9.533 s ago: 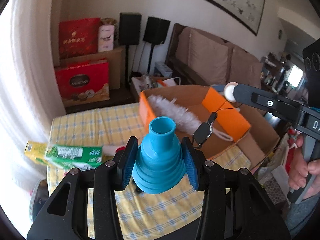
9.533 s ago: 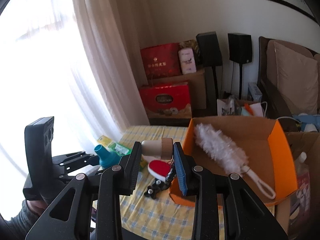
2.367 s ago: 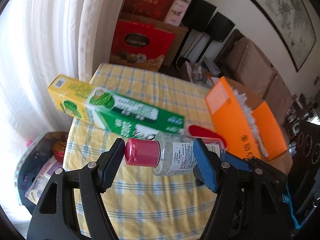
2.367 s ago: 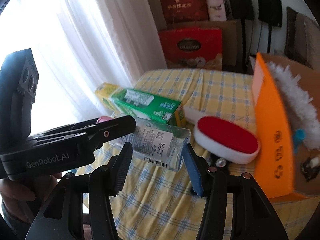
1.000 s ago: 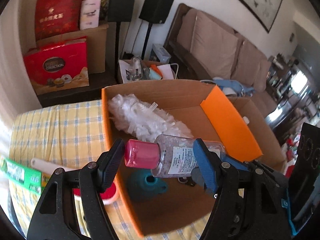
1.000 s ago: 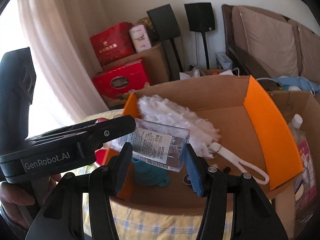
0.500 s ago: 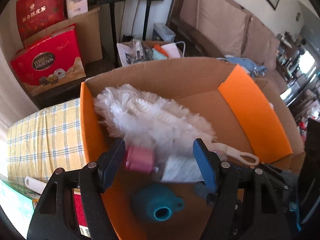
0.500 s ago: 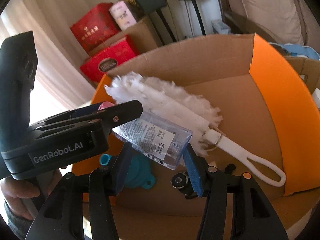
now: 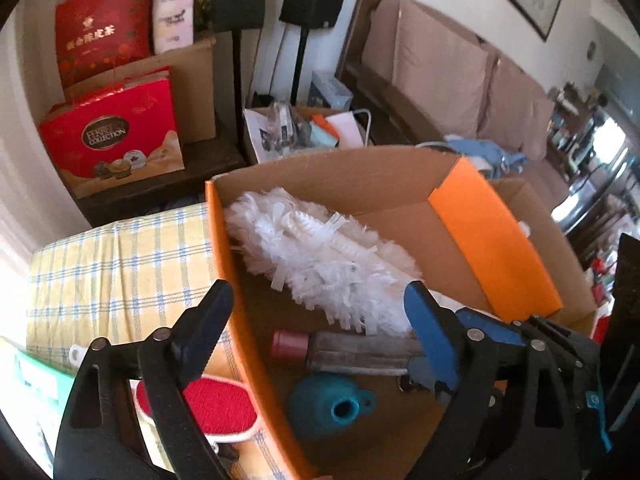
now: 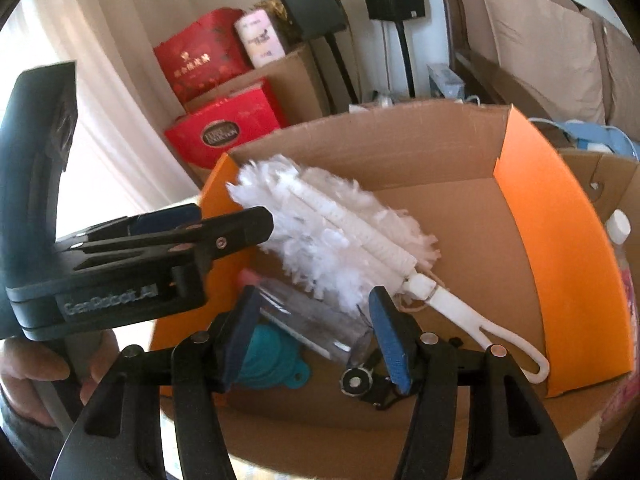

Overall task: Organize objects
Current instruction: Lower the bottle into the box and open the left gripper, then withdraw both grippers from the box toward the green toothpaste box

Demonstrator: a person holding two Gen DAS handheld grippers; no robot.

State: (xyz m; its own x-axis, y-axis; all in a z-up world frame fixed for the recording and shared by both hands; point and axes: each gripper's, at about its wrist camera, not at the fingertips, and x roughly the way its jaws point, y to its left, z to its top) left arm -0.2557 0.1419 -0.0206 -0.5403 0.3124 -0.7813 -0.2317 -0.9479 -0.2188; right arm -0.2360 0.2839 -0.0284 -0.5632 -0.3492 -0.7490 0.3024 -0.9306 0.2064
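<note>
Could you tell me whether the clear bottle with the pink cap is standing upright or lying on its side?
On its side: the bottle lies lengthwise inside the cardboard box, beside the white duster.

left hand-held gripper: jaws just opened | bottle: released, in box

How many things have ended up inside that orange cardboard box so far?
4 that I can see: a white duster along the back, a clear bottle with a pink cap, a teal funnel in front, and a small black gadget. More may be hidden.
</note>
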